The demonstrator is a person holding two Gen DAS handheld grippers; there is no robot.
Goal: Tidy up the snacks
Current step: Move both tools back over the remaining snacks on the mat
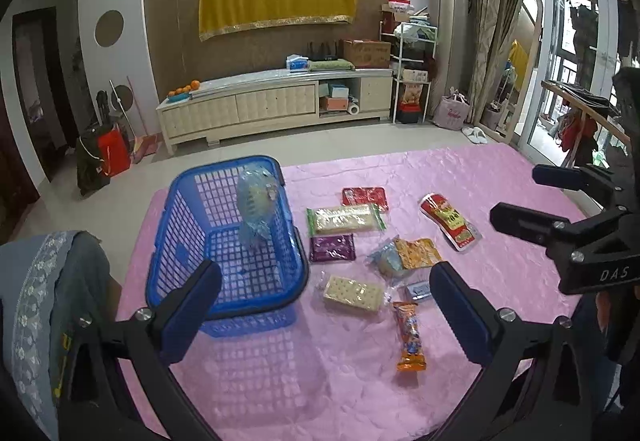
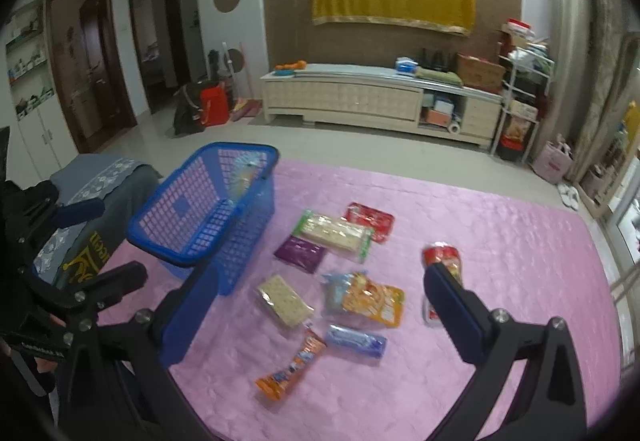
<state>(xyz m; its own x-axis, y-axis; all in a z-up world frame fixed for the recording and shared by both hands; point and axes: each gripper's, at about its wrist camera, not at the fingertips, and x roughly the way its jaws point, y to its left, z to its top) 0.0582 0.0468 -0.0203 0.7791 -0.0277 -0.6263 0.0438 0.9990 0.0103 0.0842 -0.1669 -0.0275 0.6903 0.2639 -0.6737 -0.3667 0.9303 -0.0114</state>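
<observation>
1. Both grippers hang over the near edge of the pink-covered worktop (image 1: 500, 201), fingers spread wide and holding nothing. The left gripper (image 1: 326, 305) frames the basket's near corner and the cracker packs; the right gripper (image 2: 320, 305) frames the middle of the snack pile.
2. Closest to the fingers is the long orange snack stick (image 1: 408, 337), lying on its own near the front edge, with bare pink cloth on the near side of it.
3. Just past it sit the pale cracker pack (image 1: 354, 293) and a small blue-silver wrapper (image 2: 356, 341), then an orange pouch (image 2: 376, 301) overlapping a clear bluish bag (image 1: 386, 259).
4. Off to the right, well apart from the cluster, is the red sausage pack (image 1: 450, 221); the right gripper's right finger sits in front of its near end in that view.
5. Farther back: a purple packet (image 1: 332, 247), a green-edged cracker pack (image 1: 346, 219) and a red packet (image 1: 366, 197), all close together.
6. The blue basket (image 1: 168, 241) sits at the worktop's left side with one clear bag of snacks (image 1: 256, 205) standing inside it, leaning on the far wall.
7. The right half of the cloth is open.
</observation>
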